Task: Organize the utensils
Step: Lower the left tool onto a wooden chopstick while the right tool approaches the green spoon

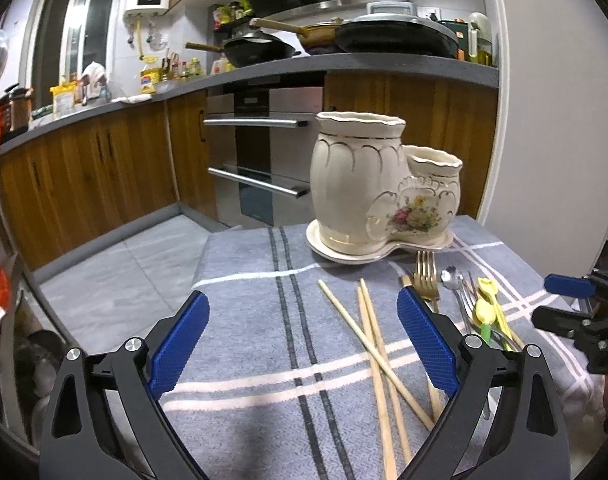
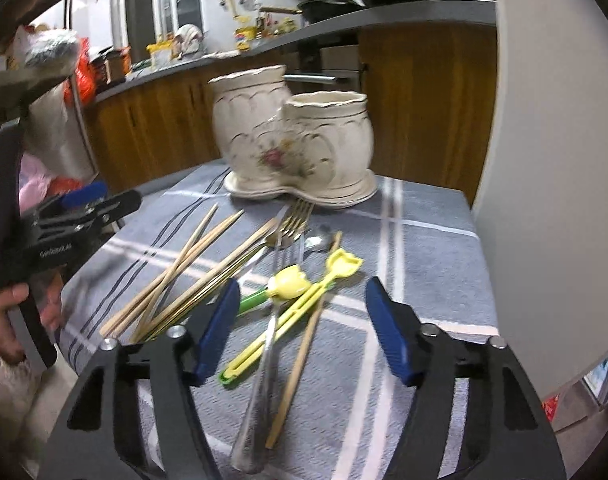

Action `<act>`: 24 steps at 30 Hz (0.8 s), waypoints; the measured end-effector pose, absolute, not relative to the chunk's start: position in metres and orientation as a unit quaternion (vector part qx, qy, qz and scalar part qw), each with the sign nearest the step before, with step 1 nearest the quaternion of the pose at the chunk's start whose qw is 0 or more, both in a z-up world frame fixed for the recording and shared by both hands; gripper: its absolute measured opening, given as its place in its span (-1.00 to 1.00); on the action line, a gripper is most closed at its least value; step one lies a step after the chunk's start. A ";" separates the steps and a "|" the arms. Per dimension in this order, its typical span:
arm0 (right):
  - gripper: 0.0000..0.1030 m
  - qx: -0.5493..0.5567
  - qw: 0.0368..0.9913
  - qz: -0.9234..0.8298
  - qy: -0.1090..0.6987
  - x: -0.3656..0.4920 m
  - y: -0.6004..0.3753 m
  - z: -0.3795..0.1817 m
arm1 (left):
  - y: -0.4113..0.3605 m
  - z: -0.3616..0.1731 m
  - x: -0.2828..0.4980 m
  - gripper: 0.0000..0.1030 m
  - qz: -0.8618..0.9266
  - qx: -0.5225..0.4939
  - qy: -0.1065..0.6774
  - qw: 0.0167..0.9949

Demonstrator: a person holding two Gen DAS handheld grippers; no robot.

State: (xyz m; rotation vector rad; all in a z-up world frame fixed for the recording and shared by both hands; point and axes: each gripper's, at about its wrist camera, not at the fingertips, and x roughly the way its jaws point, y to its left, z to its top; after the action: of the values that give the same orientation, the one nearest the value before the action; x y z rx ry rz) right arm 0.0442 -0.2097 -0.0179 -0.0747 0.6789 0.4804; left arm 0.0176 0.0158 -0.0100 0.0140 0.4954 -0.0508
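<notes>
A cream two-pot ceramic holder (image 1: 360, 184) (image 2: 295, 136) stands on its saucer at the far side of the grey striped cloth (image 1: 255, 320) (image 2: 428, 264). Wooden chopsticks (image 1: 372, 328) (image 2: 183, 264) lie crossed on the cloth. Beside them lie a gold fork (image 1: 426, 272) (image 2: 295, 216), a steel spoon (image 1: 450, 276) (image 2: 318, 240) and yellow tulip-topped utensils (image 1: 486, 308) (image 2: 289, 282). My left gripper (image 1: 301, 296) is open above the cloth, with the chopsticks near its right finger. My right gripper (image 2: 304, 284) is open; the yellow utensils, a steel handle (image 2: 259, 392) and one chopstick lie between its jaws, untouched by the pads.
The table's left edge drops to a grey tiled floor (image 1: 115, 280). Wooden cabinets and an oven (image 1: 255, 152) stand behind the table. A white curved surface (image 2: 544, 160) rises close on the right. A hand (image 2: 3, 312) holds the left gripper at the table's left side.
</notes>
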 end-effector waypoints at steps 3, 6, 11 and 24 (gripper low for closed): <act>0.03 -0.032 0.906 0.246 0.343 0.046 -0.204 -0.020 | 0.013 -0.012 0.018 0.68 -0.038 0.008 0.253 0.967; 0.03 -0.051 0.921 0.210 0.325 0.048 -0.207 -0.016 | 0.007 -0.014 0.018 0.52 -0.070 0.002 0.267 0.961; 0.03 -0.043 0.933 0.163 0.319 0.062 -0.229 -0.013 | -0.033 -0.019 0.015 0.22 -0.159 0.021 0.298 0.941; 0.01 -0.007 0.925 0.182 0.333 0.070 -0.249 -0.026 | -0.098 -0.036 0.023 -0.47 -0.236 0.101 0.362 0.896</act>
State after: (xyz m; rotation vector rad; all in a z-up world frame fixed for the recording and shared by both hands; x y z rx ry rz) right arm 0.0704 -0.2491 -0.0258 -0.0144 0.6842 0.3741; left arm 0.0230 -0.0980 -0.0361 0.2084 0.7504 -0.4889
